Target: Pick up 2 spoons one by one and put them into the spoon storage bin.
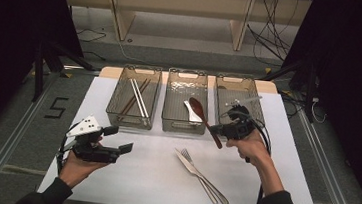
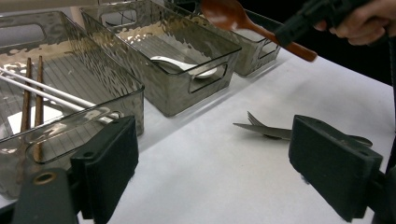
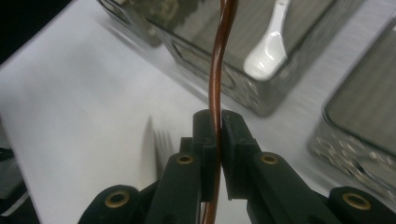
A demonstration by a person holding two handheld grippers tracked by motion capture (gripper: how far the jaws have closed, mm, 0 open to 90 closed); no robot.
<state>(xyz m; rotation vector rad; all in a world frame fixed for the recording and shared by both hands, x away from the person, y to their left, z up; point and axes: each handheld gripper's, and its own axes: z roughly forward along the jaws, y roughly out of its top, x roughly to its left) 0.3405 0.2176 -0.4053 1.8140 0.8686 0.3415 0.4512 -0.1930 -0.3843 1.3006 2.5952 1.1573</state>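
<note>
A slim, glossy brown wooden spoon (image 1: 204, 118) with an oval bowl.

one sign was legible: a large dark numeral "5" (image 1: 58, 107) stood marked on the grey floor (image 1: 27, 117) to the left of the table. no label, brand or other writing could be read on anything else.

Lab: black curtains (image 1: 7, 10), loose cables (image 1: 271, 35)
</note>
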